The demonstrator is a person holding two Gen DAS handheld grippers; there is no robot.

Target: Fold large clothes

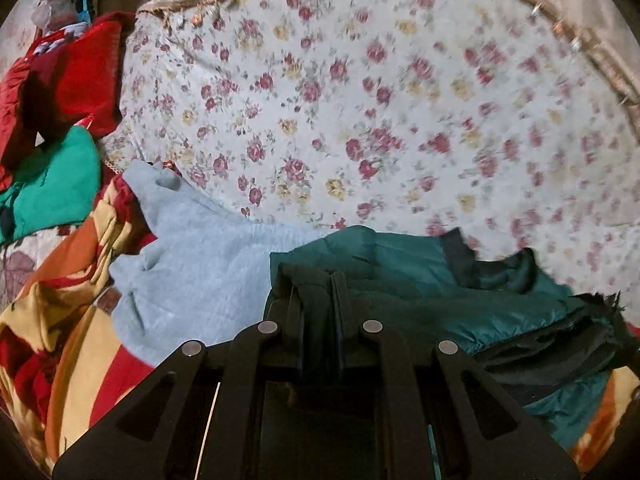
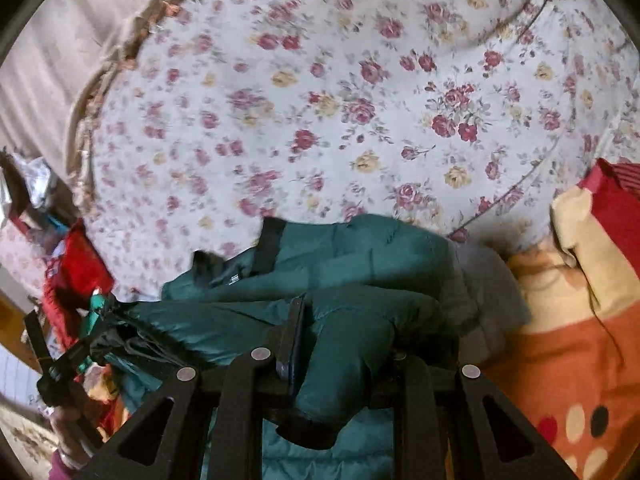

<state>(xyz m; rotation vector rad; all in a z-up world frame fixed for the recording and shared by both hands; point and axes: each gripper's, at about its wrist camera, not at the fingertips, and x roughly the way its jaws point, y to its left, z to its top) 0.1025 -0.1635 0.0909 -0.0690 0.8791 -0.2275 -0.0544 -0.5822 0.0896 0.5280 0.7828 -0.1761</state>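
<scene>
A dark green puffer jacket (image 1: 400, 264) with black trim hangs bunched over the near edge of a floral bed sheet (image 1: 340, 80). My left gripper (image 1: 320, 280) is shut on a dark fold of it, with cloth pinched between the two fingers. In the right wrist view the jacket (image 2: 360, 256) bulges up through my right gripper (image 2: 344, 320), which is shut on a thick green fold. Only the left finger (image 2: 296, 320) of that gripper shows; cloth covers the other. The left gripper (image 2: 108, 312) appears at the jacket's far left end, held by a hand (image 2: 68, 436).
A light blue sweater (image 1: 200, 264) lies left of the jacket. A red, orange and yellow blanket (image 1: 60, 320) covers the near side, also seen as the blanket (image 2: 580, 340). A red cushion (image 1: 72, 76) and a green cloth (image 1: 56, 188) sit at the left. The sheet (image 2: 360, 100) stretches ahead.
</scene>
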